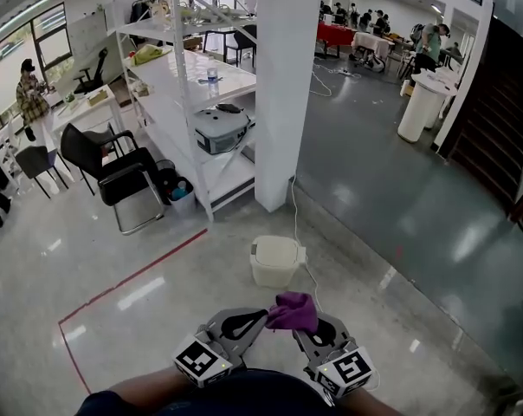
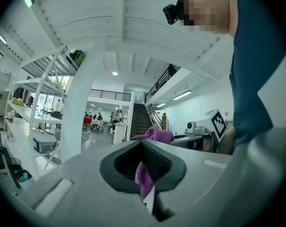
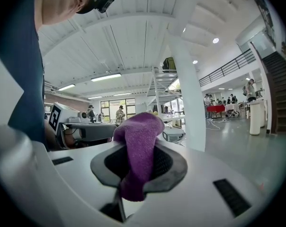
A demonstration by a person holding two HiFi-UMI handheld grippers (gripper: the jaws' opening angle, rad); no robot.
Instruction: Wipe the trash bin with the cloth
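A small cream trash bin with its lid on stands on the floor in front of me, beside the white pillar. Below it in the head view, a purple cloth hangs above the floor between both grippers, clear of the bin. My left gripper is shut on one edge of the cloth. My right gripper is shut on the bunched part of the cloth, which bulges up out of its jaws. Both grippers point upward, close to my body.
White shelving with a grey box stands left of the pillar, and a black chair sits beside it. A white cable runs from the pillar past the bin. A red tape line marks the floor. People stand far off.
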